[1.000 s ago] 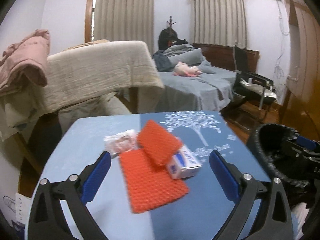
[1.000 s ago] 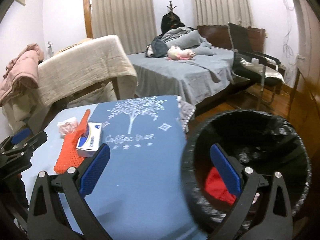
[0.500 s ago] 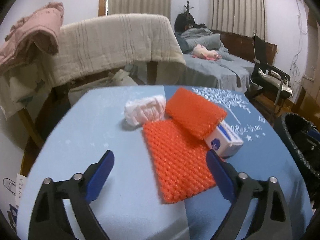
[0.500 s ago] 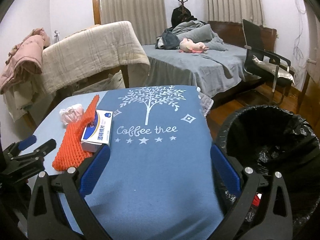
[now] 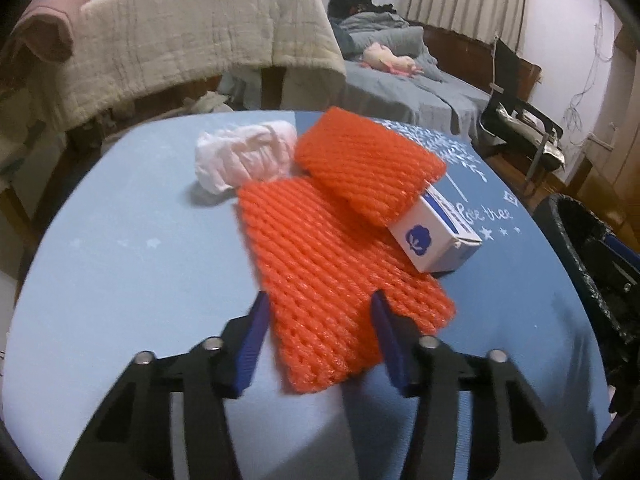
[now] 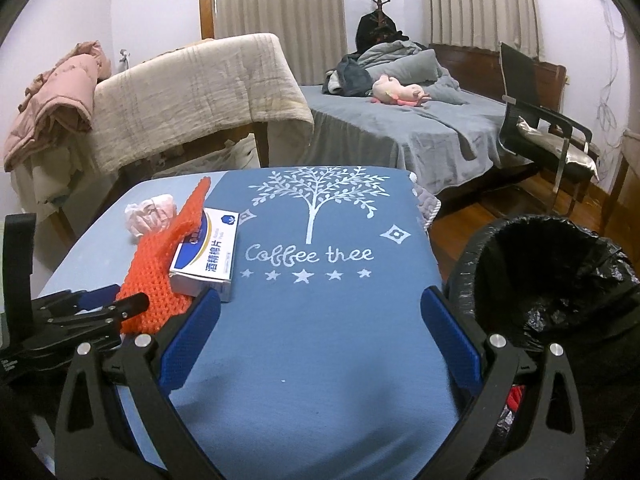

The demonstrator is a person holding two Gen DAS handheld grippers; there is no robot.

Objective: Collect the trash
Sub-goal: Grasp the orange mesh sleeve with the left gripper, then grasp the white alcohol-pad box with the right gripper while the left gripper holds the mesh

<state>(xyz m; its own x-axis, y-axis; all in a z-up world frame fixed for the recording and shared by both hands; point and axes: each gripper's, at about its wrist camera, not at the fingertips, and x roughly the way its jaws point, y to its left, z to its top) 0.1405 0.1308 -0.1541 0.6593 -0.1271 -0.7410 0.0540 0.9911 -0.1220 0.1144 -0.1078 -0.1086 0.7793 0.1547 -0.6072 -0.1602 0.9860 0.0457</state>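
Note:
An orange foam net (image 5: 320,256) lies folded on the blue table cloth (image 5: 120,264), partly over a white and blue box (image 5: 438,236). A crumpled pink-white wrapper (image 5: 244,156) sits behind it. My left gripper (image 5: 318,320) has its blue pads on both sides of the net's near end, closing on it. In the right wrist view the net (image 6: 160,264), the box (image 6: 206,250) and the wrapper (image 6: 150,214) lie at the left, with the left gripper (image 6: 116,298) at the net. My right gripper (image 6: 320,340) is open and empty above the cloth.
A black-lined trash bin (image 6: 560,280) stands right of the table, with red trash low inside. A beige blanket over a chair (image 6: 192,96) and a bed (image 6: 400,120) lie behind. A black chair (image 6: 540,128) stands at far right.
My left gripper moved forward and down onto the orange net and its fingers narrowed around the near end. My right gripper swung left from over the bin to over the table.

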